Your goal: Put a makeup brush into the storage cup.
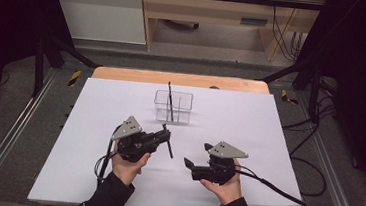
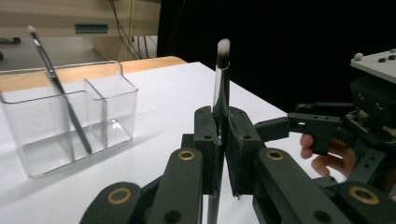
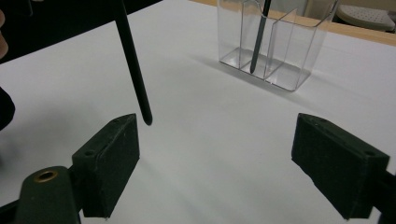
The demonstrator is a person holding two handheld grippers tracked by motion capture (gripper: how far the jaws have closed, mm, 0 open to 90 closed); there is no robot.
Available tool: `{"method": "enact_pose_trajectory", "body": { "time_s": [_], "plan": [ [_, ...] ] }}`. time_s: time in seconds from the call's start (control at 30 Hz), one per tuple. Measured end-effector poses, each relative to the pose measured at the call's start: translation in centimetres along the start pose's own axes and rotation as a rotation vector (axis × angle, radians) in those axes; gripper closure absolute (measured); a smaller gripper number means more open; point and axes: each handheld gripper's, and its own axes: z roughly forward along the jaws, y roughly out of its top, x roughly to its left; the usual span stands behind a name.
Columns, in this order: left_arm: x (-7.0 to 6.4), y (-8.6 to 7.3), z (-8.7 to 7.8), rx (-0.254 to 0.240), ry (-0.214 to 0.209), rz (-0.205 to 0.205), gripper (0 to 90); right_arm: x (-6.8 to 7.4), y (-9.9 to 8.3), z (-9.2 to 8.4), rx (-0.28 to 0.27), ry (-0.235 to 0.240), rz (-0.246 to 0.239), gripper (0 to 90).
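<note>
The left gripper (image 1: 164, 137) holds a thin black brush (image 2: 221, 88) tightly between its jaws, in the near left part of the white table (image 1: 250, 114). The brush stands almost upright, with its soft pale tip on top and its dark handle (image 3: 133, 60) hanging above the table. The right gripper (image 1: 197, 155) is near it on the right; its jaws stand wide with nothing between them. A clear box (image 1: 172, 106) stands farther away in the middle, and a second brush (image 1: 170, 101) leans inside it.
</note>
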Motion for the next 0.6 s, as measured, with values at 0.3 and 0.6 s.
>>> {"method": "enact_pose_trajectory", "body": {
  "time_s": [0.3, 0.6],
  "plan": [
    [0.6, 0.9, -0.8, 0.008, 0.036, 0.018, 83.4, -0.5, 0.0, -0.5, 0.013, -0.02, 0.015, 11.6],
    [0.9, 2.1, -1.2, 0.01, 0.055, 0.042, 83.3, -1.8, -0.1, -1.9, -0.008, -0.066, 0.039, 10.3]
  ]
}}
